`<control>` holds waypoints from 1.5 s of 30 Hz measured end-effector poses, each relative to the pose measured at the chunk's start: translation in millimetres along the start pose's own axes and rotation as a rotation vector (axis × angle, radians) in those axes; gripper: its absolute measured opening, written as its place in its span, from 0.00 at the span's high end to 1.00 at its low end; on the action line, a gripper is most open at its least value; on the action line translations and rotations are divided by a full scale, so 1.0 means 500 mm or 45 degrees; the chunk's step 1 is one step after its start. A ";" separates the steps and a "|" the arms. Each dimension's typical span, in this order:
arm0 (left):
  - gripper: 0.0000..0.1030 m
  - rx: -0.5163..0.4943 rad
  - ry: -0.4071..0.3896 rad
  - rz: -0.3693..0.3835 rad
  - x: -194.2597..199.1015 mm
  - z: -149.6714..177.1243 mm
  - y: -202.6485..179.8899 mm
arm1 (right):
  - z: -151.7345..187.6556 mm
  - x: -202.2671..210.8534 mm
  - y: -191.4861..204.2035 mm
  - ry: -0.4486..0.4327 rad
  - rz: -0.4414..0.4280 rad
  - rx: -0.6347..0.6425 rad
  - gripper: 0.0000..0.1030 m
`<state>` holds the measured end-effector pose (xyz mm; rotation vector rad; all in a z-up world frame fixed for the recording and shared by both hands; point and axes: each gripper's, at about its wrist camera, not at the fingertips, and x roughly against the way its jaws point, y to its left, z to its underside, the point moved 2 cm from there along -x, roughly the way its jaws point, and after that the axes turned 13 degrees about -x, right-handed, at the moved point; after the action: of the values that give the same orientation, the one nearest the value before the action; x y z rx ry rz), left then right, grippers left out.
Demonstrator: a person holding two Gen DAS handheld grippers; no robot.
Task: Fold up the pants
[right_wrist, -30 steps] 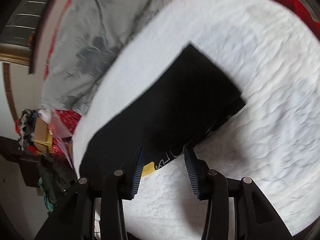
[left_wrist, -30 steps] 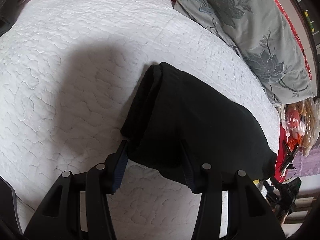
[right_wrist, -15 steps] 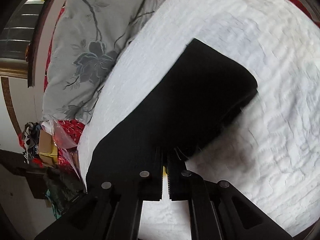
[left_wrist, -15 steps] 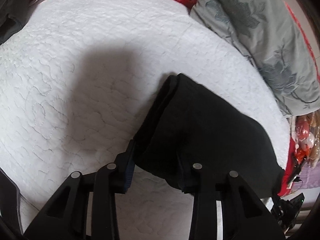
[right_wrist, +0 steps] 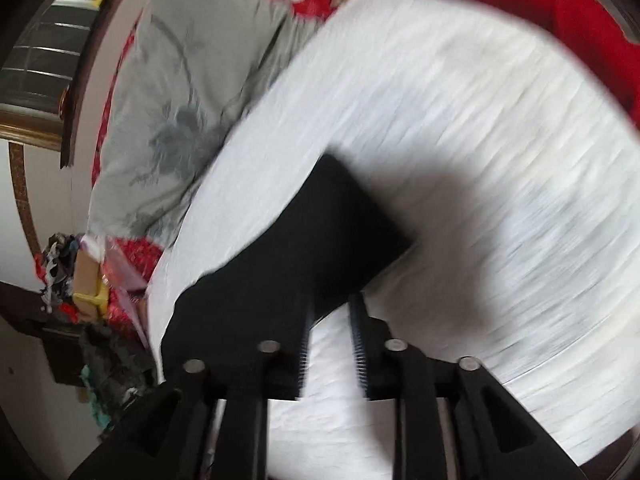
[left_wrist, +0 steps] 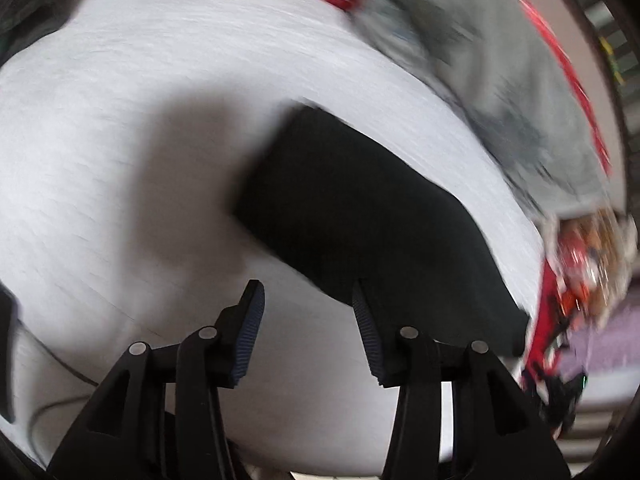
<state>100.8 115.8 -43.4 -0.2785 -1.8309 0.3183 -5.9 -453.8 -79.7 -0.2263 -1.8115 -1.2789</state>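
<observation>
Pants (left_wrist: 352, 216): black, folded into a compact block, lying on the white quilted bed (left_wrist: 120, 152).
Left gripper (left_wrist: 306, 300): fingers spread apart, holding nothing; its right finger sits at the near edge of the pants.
Right gripper (right_wrist: 330, 320): fingers slightly parted, nothing between them, just beside the pants' near edge.
Pillow (right_wrist: 180, 100): grey, floral, beside the bed's white cover.
Sharpness: both views motion-blurred.

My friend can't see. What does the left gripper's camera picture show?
A folded pair of black pants lies on a white quilted bedspread, just ahead of the open left gripper. A grey flowered pillow sits behind, and the picture is blurry.
</observation>
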 end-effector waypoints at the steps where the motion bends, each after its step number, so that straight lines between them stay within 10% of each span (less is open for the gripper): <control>1: 0.57 -0.041 0.014 0.027 -0.009 0.005 -0.042 | -0.017 0.010 -0.005 -0.024 0.014 -0.003 0.69; 13: 0.57 -0.176 0.334 0.349 -0.263 0.090 -0.577 | -0.118 -0.046 0.027 0.085 0.000 0.118 0.55; 25: 0.57 0.232 0.409 0.489 -0.348 0.172 -0.621 | -0.185 -0.103 0.021 0.234 -0.046 0.178 0.47; 41: 0.57 0.266 0.283 0.522 -0.379 0.126 -0.646 | -0.187 -0.170 0.067 0.384 -0.082 0.266 0.44; 43: 0.67 0.235 0.280 0.524 -0.377 0.125 -0.652 | -0.184 -0.176 0.069 0.396 -0.073 0.278 0.51; 45: 0.86 0.199 0.304 0.511 -0.386 0.121 -0.658 | -0.177 -0.182 0.071 0.401 -0.034 0.302 0.81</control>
<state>86.7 -263.4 -115.0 -0.5523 -1.4981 0.6740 117.8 -482.3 -115.9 0.1244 -1.6764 -1.0396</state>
